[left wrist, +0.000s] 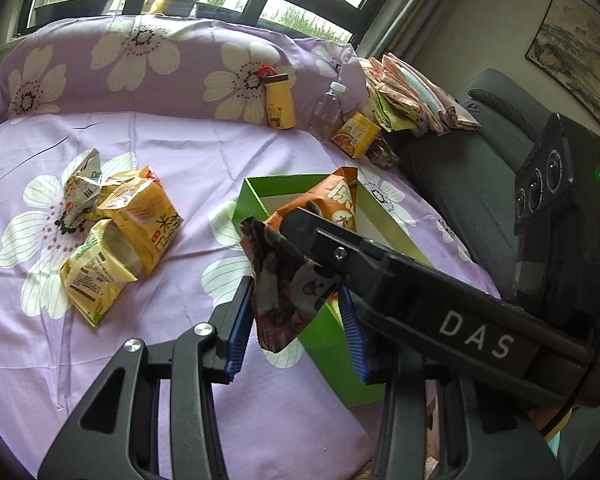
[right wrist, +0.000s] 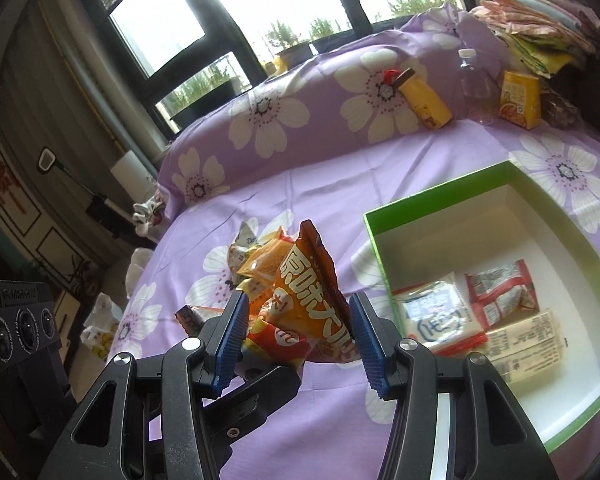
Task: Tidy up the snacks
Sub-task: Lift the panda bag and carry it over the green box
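Carefully, both grippers, left (left wrist: 296, 320) and right (right wrist: 296, 344), clamped on the orange crinkly snack packet (right wrist: 308, 292), I should centre it above the green cardboard box (right wrist: 440, 196) before letting go.

Right gripper (right wrist: 298, 338) clamped on orange snack bag (right wrist: 308, 300), held above purple floral sheet (right wrist: 320, 184). Green box (right wrist: 452, 196) to the right, three packets (right wrist: 484, 320) inside. Yellow bottle (right wrist: 424, 100), clear bottle (right wrist: 474, 84), juice carton (right wrist: 520, 100) along pillow.

"DAS" in white on black gripper body (left wrist: 476, 338); "原味" in white on orange snack bag (right wrist: 306, 292); other packet print unreadable
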Tool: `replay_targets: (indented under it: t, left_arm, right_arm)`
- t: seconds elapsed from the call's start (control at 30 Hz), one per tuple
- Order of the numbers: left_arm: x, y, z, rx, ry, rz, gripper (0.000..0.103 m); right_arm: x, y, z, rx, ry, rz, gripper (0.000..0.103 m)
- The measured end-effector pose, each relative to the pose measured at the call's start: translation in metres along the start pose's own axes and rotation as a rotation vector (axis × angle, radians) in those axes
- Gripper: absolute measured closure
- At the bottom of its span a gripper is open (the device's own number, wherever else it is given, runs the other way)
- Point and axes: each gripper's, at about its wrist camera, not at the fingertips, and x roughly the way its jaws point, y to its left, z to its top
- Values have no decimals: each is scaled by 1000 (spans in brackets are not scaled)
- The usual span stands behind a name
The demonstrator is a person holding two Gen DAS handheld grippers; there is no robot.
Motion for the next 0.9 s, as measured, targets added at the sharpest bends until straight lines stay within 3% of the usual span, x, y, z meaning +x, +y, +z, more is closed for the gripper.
replay_targets:
  t: [0.53, 0.9]
  left_arm:
    - [55, -50, 13, 56, 78, -116, 62]
    - [80, -62, 9, 66, 117, -128, 62]
  right_arm:
    - [-30, -73, 13, 153, -51, -103, 48]
    - [-30, -110, 14, 236, -23, -121, 48]
